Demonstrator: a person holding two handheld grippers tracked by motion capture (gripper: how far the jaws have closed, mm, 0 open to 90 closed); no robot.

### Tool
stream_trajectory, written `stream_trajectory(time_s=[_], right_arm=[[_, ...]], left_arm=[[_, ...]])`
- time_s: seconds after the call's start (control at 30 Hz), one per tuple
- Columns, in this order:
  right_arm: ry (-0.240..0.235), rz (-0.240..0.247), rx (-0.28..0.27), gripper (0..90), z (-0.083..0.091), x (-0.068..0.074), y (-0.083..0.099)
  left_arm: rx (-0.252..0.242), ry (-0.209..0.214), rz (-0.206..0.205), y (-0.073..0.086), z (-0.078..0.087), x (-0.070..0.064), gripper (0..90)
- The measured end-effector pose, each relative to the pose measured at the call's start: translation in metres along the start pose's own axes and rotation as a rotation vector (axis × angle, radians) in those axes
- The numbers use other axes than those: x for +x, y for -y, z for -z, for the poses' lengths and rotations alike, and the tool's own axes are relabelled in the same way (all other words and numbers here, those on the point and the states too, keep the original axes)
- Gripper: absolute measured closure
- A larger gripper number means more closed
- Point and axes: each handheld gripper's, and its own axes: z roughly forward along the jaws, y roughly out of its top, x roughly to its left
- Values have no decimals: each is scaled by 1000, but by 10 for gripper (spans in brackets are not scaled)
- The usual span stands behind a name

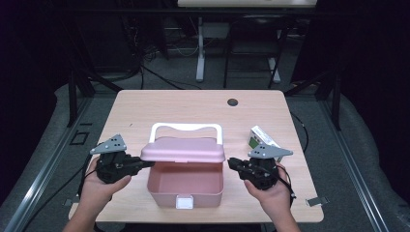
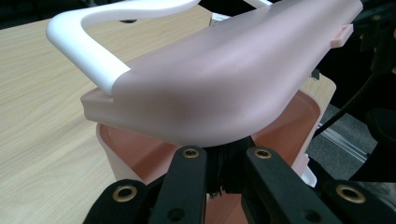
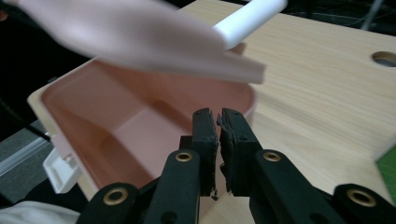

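— At the table's near edge, what of the left gripper (image 1: 140,166)?
— Held in the left hand (image 1: 99,186), jaws pinched on the left end of the pink lid (image 1: 183,150). Seen from the left gripper view, lid (image 2: 224,88) passing straight over the 2 jaws, edge tucked between them.

— And the right gripper (image 1: 233,163)?
— Gripped by the right hand (image 1: 270,193), jaws squeezed nearly together on nothing (image 3: 219,140), tips just beside the box's right wall, under the lid's right edge.

— Where was the box itself?
— Pink box (image 1: 186,183) at the table's (image 1: 145,106) near middle, between both grippers, mouth open, nothing visible inside, white latch (image 1: 184,202) on the front wall. Lid hinged at the back, raised to a flat hover above the rim, white handle (image 1: 186,129) lying behind.

— Which way did the lid run?
— Long axis left to right, spanning gripper to gripper. Hinge line away from the person, free edge toward. Left gripper already on it, so nearer by contact; right merely close.

— Anything else nearby?
— 1 small white-and-green carton (image 1: 263,137) behind the right gripper, apart from the box. Likely the next thing to go in, judged from the open lid.
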Motion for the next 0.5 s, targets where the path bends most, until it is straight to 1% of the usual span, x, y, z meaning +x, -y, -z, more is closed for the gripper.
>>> stream_trajectory(time_s=[0.03,0.1,0.2,0.33,0.4,0.5], right_arm=[[-5,6,6,847,-3,2,2],[-26,18,37,850,-10,7,5],[-42,40,55,862,-20,15,10],[-51,64,80,894,-30,21,15],[-58,64,92,894,-33,22,17],[-73,58,91,893,-35,22,19]], left_arm=[[-4,-2,-3,-1,0,0,892],[-5,-8,-5,-3,0,0,892],[-8,-25,-14,-7,0,0,892],[-20,-38,-12,-10,-1,0,892],[-26,-38,-11,-12,-1,1,893],[-28,-38,-11,-14,0,3,893]])
